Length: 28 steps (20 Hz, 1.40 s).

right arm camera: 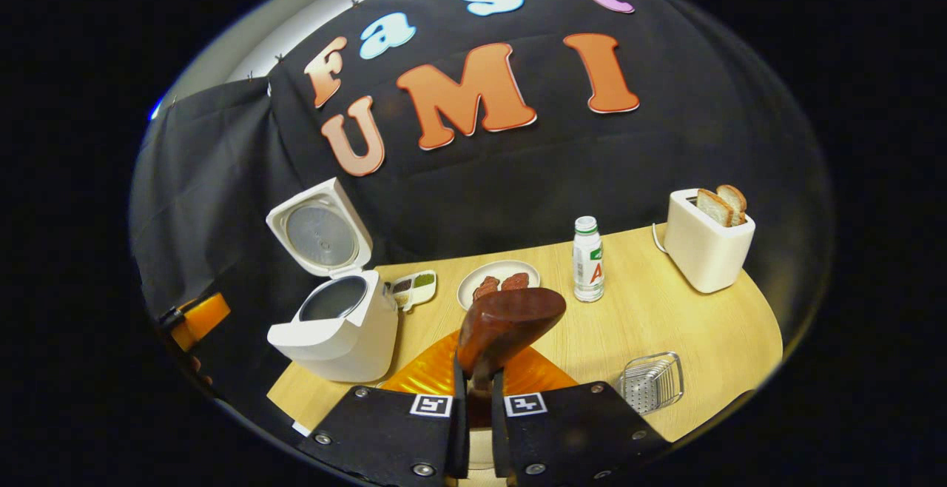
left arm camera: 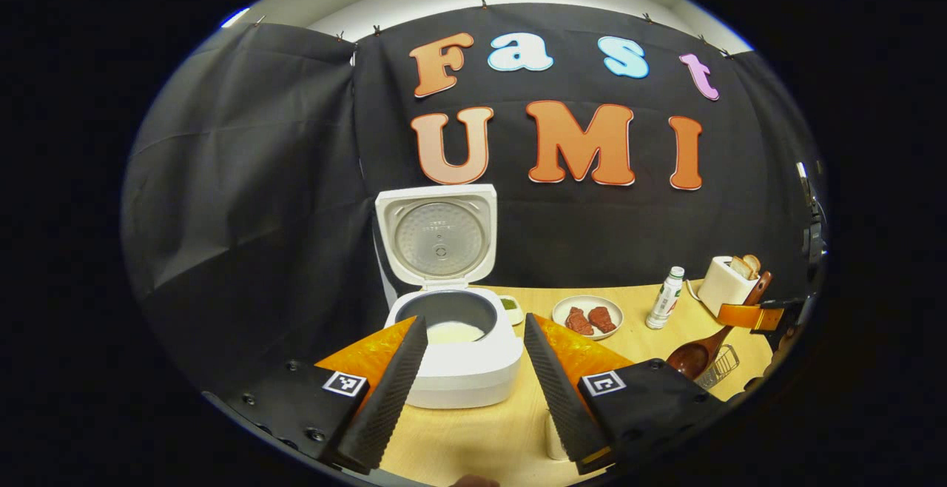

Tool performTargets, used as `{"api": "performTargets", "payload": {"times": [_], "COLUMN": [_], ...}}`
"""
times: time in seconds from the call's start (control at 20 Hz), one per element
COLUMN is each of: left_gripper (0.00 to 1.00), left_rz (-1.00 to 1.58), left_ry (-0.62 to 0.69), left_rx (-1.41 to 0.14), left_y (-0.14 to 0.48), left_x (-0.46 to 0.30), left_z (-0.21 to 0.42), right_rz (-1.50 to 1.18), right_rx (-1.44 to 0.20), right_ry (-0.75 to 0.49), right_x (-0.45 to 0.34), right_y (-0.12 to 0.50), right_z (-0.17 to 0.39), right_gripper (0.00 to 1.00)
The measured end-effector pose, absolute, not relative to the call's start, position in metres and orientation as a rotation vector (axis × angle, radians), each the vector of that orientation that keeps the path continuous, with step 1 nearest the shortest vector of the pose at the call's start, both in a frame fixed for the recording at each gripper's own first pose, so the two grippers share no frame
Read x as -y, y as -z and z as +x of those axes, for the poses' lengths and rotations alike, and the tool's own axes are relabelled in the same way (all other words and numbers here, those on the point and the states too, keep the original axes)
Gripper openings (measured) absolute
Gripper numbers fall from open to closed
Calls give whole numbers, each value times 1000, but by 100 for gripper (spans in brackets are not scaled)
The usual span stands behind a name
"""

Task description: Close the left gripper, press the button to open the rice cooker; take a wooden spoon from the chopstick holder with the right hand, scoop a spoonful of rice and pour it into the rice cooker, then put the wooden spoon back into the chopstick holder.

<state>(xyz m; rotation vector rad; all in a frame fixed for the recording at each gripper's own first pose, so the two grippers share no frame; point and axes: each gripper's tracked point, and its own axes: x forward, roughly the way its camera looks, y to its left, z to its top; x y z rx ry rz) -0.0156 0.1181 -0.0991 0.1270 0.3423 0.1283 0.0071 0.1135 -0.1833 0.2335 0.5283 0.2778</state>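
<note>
Wooden spoon [right arm camera: 509, 324] clamped between the right gripper's [right arm camera: 473, 387] fingers, bowl ahead of them; left gripper's [left arm camera: 467, 357] fingers spread wide, open cooker [left arm camera: 453, 350] between them.

Staged kitchen booth. Black cloth wall [right arm camera: 518, 176] fills the upper frame. Below, a wooden table [right arm camera: 666, 317] bears rice cooker [right arm camera: 333, 324] and toaster [right arm camera: 703, 246].
</note>
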Motion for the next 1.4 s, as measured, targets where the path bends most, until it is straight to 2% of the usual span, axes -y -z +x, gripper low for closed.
{"api": "performTargets", "payload": {"times": [0.5,0.85,0.9,0.95,1.05,1.25,1.4], "left_gripper": [90,90,90,90,90,90,90], "left_rz": [111,132,130,128,128,151,161], "left_ry": [-178,-156,-151,-148,-135,-108,-92], "left_rx": [-370,-389,-392,-393,-398,-411,-421], "left_y": [111,119,120,121,123,128,132], "left_x": [-159,-167,-167,-167,-165,-167,-169], "left_z": [-21,-17,-17,-17,-15,-13,-12], "right_rz": [-144,-336,-351,-361,-373,-312,-192], "right_rx": [-609,-533,-525,-518,-518,-553,-575], "right_ry": [-294,-284,-283,-287,-292,-255,-281], "right_x": [-148,-163,-166,-169,-173,-175,-193], "right_y": [277,290,290,292,296,299,295], "right_z": [-14,-26,-29,-32,-36,-50,-57], "right_gripper": [12,11,14,11,11,11,11]}}
